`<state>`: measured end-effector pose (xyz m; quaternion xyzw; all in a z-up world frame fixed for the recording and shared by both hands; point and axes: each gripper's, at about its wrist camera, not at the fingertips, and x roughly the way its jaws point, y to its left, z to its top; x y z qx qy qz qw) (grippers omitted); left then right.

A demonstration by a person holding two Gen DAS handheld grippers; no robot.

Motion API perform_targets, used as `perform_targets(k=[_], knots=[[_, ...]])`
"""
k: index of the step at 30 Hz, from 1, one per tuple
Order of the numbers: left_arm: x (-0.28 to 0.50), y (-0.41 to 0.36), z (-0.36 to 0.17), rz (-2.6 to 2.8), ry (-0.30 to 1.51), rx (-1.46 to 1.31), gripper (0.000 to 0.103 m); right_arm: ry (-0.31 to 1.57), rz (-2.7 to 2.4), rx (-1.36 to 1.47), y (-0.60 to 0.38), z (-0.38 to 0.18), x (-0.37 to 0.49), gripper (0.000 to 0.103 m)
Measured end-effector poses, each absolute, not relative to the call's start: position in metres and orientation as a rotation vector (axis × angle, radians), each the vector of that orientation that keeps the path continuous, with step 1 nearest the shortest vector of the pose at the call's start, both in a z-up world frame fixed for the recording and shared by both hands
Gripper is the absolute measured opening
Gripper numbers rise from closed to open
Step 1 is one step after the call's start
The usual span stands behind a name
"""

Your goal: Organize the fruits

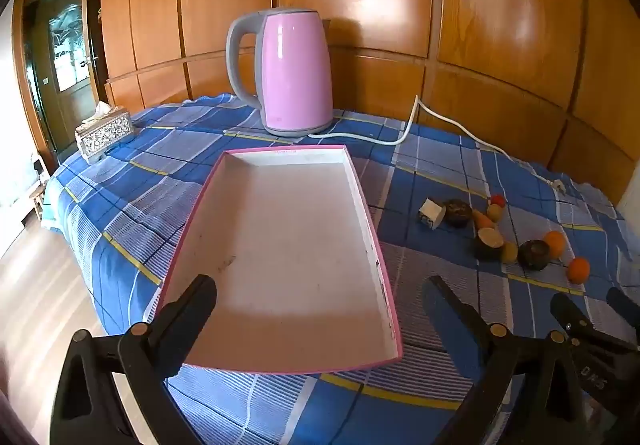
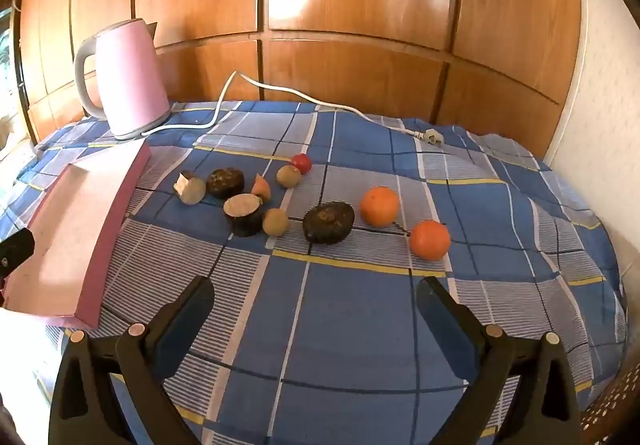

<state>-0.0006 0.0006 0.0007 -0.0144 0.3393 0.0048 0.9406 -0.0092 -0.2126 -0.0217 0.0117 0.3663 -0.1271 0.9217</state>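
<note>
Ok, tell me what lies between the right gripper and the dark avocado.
Only bare checked cloth. In the right wrist view the open right gripper hangs over the cloth, and nothing sits between it and the avocado.

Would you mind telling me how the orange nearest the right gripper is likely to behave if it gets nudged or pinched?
The orange looks round and smooth, so a nudge would probably roll it across the checked cloth. The cloth looks soft and wrinkled, which may slow it. Its rounded sides might slip from flat pads.
</note>
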Motion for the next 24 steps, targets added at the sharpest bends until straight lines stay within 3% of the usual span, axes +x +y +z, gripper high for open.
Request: perform_targets(k=[24], knots=[[-0.002,0.004,-0.002,0.019,0.706,-0.03,0.103,0.697,-0.26,-0.025,-0.203,-0.008,-0.016,0.103]])
